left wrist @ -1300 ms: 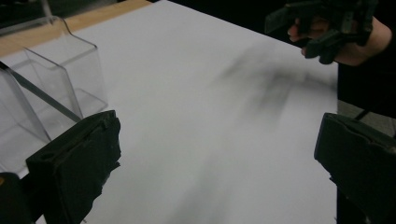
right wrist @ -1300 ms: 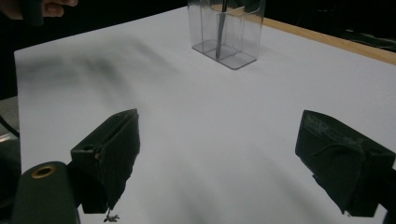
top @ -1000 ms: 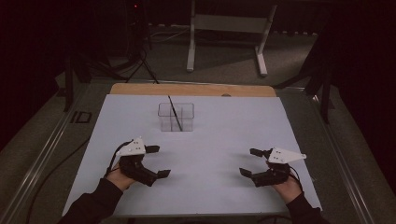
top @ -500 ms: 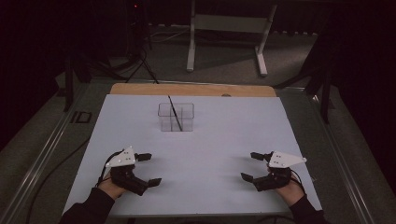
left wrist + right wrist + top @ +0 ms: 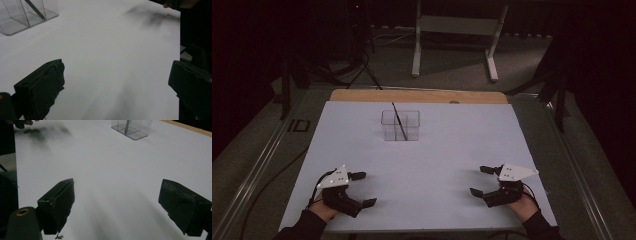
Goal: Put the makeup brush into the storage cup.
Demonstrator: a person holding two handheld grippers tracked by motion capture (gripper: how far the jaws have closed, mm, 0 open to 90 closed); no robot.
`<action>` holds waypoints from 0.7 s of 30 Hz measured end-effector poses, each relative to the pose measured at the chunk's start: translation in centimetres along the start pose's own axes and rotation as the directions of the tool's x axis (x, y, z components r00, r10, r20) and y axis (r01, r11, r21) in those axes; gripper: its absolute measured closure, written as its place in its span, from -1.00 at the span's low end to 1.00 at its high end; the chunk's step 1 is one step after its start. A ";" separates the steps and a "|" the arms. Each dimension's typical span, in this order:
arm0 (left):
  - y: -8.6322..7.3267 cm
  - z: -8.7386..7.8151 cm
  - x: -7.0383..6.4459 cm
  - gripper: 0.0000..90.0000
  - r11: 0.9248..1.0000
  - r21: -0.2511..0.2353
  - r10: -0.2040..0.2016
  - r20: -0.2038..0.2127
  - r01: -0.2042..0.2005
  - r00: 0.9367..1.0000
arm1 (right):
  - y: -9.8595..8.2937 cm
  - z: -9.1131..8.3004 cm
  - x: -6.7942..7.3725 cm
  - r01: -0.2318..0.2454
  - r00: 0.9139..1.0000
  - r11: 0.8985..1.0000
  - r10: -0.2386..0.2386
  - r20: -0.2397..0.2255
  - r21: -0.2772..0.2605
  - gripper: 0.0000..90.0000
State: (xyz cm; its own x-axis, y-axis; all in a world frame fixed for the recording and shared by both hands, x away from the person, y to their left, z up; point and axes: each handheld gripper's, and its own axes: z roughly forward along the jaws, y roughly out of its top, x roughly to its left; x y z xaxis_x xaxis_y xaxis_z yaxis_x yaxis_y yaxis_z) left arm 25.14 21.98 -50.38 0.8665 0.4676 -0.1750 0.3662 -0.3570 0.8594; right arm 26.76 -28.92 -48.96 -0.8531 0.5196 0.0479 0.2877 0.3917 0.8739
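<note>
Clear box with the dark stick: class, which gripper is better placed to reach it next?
Left, marginally. The clear box sits left of centre, nearer the left gripper than the right gripper; both are open and empty.

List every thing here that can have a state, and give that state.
Left gripper: open, empty, low over the table's near edge.
Right gripper: open, empty, near the table's near edge.
Clear container: upright, open-topped, far middle of the table.
Dark stick: leaning inside the container.
</note>
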 end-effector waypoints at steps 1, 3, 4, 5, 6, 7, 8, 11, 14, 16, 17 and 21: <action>-0.1 -0.1 0.0 -0.96 1.000 0.004 0.002 -0.003 -0.002 1.000 | 0.0 0.0 0.0 0.000 1.000 1.000 0.000 0.003 0.002 -0.70; -0.3 -0.3 0.1 -0.96 1.000 0.000 0.001 -0.002 -0.001 1.000 | -0.1 0.0 -0.1 -0.006 1.000 1.000 0.006 -0.001 0.003 -0.70; -0.3 -0.4 0.1 -0.96 1.000 0.000 0.002 -0.002 -0.002 1.000 | -0.1 0.0 -0.1 -0.007 1.000 1.000 0.007 -0.003 0.002 -0.70; -0.4 -0.5 0.1 -0.96 1.000 -0.009 0.004 -0.009 -0.004 1.000 | -0.1 0.0 -0.1 -0.008 1.000 1.000 0.008 -0.003 0.004 -0.70; -0.4 -0.6 0.1 -0.96 1.000 -0.014 0.009 -0.014 -0.009 1.000 | -0.2 -0.1 -0.1 -0.005 1.000 1.000 0.005 -0.006 0.004 -0.70; -0.5 -0.7 0.1 -0.96 1.000 -0.018 0.009 -0.014 -0.009 1.000 | -0.3 -0.1 0.0 -0.008 1.000 1.000 0.008 -0.011 0.004 -0.70; -0.6 -0.7 0.1 -0.96 1.000 -0.020 0.006 -0.011 -0.006 1.000 | -0.3 -0.2 0.0 -0.010 1.000 1.000 0.010 -0.014 0.008 -0.70; -0.8 -0.7 0.2 -0.96 1.000 -0.031 0.003 0.003 -0.003 1.000 | -0.4 -0.3 -0.1 -0.014 1.000 1.000 0.014 -0.014 0.005 -0.70; -0.8 -0.6 0.1 -0.96 0.999 -0.038 0.006 0.020 -0.005 1.000 | -0.6 -0.4 0.0 -0.019 1.000 1.000 0.019 -0.023 0.014 -0.70; -0.8 -0.6 0.0 -0.96 0.999 -0.045 0.012 0.024 -0.011 1.000 | -0.7 -0.4 -0.1 -0.025 0.999 1.000 0.025 -0.031 0.013 -0.70; -0.8 -0.6 0.0 -0.96 0.999 -0.052 0.014 0.026 -0.012 1.000 | -0.7 -0.4 -0.1 -0.026 0.999 1.000 0.026 -0.028 0.011 -0.70; -0.8 -0.8 0.1 -0.96 0.997 -0.078 0.004 0.018 -0.003 1.000 | -0.7 -0.3 0.1 -0.017 0.999 1.000 0.017 -0.030 0.012 -0.69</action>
State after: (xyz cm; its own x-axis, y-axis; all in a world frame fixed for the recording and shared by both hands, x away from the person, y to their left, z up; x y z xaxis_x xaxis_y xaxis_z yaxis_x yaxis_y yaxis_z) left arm 24.71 22.97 -50.67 0.8739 0.4514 -0.1802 0.3365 -0.2944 0.8945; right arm 26.36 -29.37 -49.37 -0.8605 0.5035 0.0772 0.3070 0.3918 0.8673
